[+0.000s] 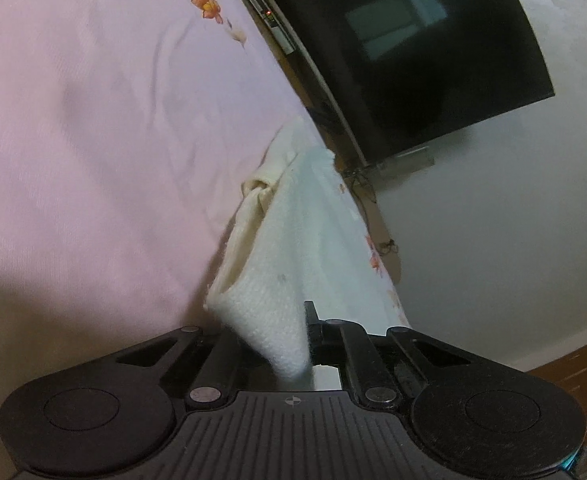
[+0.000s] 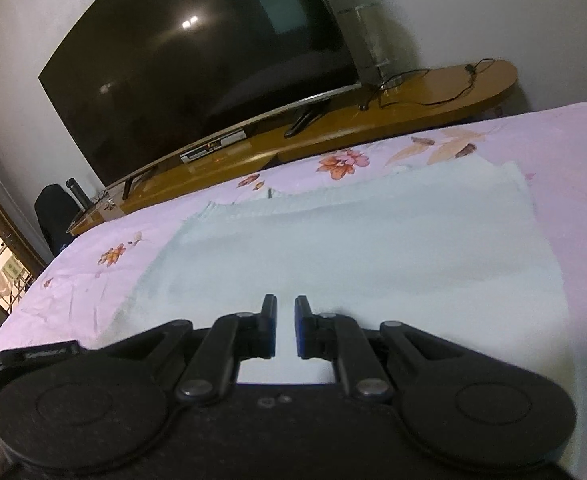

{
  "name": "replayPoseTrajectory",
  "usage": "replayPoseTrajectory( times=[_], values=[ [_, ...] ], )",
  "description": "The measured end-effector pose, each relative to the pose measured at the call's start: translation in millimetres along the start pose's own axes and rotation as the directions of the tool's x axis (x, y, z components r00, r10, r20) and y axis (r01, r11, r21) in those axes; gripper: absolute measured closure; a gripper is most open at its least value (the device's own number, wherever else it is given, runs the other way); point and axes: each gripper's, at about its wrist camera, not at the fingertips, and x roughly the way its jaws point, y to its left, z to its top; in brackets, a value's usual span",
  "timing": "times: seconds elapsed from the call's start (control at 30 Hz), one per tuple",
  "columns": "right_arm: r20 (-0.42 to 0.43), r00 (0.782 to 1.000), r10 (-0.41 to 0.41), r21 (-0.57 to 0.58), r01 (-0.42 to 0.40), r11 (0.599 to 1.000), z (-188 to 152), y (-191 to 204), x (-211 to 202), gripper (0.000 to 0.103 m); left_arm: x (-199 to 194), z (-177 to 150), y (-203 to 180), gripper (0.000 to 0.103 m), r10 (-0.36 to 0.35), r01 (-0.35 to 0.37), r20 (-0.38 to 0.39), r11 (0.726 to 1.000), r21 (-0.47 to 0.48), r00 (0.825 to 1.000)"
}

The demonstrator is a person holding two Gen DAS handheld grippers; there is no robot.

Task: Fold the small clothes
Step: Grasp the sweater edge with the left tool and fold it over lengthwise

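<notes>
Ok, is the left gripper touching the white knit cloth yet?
Touching. The left wrist view shows the left gripper shut on a corner of the white knit cloth, which drapes up from between its fingers.

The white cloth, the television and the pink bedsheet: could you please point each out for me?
white cloth [image 1: 289,248]: left wrist view, its knitted middle.
television [image 2: 197,72]: right wrist view, centre of the dark screen.
pink bedsheet [image 1: 93,140]: left wrist view, a bare stretch.

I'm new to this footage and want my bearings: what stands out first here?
A big dark television on a wooden stand fills the back, beyond a pink floral bedsheet. A pale cloth lies flat on it, while the left gripper pinches a white knitted garment.
</notes>
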Motion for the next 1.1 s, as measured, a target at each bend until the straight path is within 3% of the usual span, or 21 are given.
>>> replayPoseTrajectory(
  times=[0.17, 0.4, 0.5, 0.6, 0.67, 0.73, 0.83, 0.93, 0.97, 1.0, 1.1],
  values=[
    [-0.019, 1.0, 0.004, 0.011, -0.003, 1.0, -2.3, -3.2, 16.8, 0.093, -9.9, -0.3, 4.1, 0.095, 0.032, -0.032, 0.072, 0.999, -0.009, 0.997],
    [0.002, 0.999, 0.048, 0.049, -0.048, 0.998, -4.9, -11.1, 20.0, 0.093, -12.3, -0.7, 6.4, 0.095, 0.055, -0.053, 0.082, 0.998, -0.026, 0.995],
    [-0.038, 0.999, 0.014, 0.027, -0.013, 1.0, -11.1, -10.8, 28.5, 0.103, -12.6, -0.2, -5.0, 0.095, 0.061, -0.066, 0.087, 0.996, 0.056, 0.994],
    [-0.035, 0.999, 0.034, 0.067, -0.032, 0.997, -11.4, -18.0, 29.2, 0.103, -16.2, 4.0, -31.1, 0.096, 0.011, -0.027, 0.102, 0.987, 0.159, 0.995],
    [-0.03, 0.998, 0.054, 0.101, -0.051, 0.994, -13.5, -24.0, 28.2, 0.103, -14.9, 5.8, -59.4, 0.096, -0.02, -0.002, 0.079, 0.963, 0.268, 0.997],
    [-0.025, 0.997, 0.073, 0.134, -0.069, 0.989, -14.6, -29.1, 27.9, 0.103, -7.5, 3.6, -94.4, 0.096, -0.05, 0.034, 0.029, 0.917, 0.398, 0.998],
    [-0.031, 0.995, 0.093, 0.176, -0.087, 0.981, -12.8, -36.6, 25.5, 0.103, 8.9, -10.6, -143.1, 0.096, -0.072, 0.099, -0.069, 0.813, 0.574, 0.995],
    [-0.003, 0.995, 0.101, 0.266, -0.097, 0.959, -7.7, -58.7, 7.1, 0.103, 37.4, -39.5, -182.1, 0.095, -0.038, 0.165, -0.193, 0.691, 0.704, 0.981],
    [0.017, 0.995, 0.102, 0.3, -0.102, 0.948, -6.3, -72.1, -4.1, 0.103, 48.2, -49.5, -189.7, 0.095, -0.016, 0.182, -0.231, 0.669, 0.721, 0.973],
    [0.034, 0.993, 0.11, 0.326, -0.115, 0.938, -5.5, -84.3, -14.3, 0.095, 60.2, -61.0, -195.6, 0.095, 0.006, 0.2, -0.268, 0.65, 0.734, 0.963],
    [0.095, 0.993, 0.066, 0.42, -0.1, 0.902, -8.6, -131.3, -56.9, 0.082, 94.7, -95.1, -203.2, 0.095, 0.056, 0.254, -0.365, 0.621, 0.741, 0.929]
  ],
)
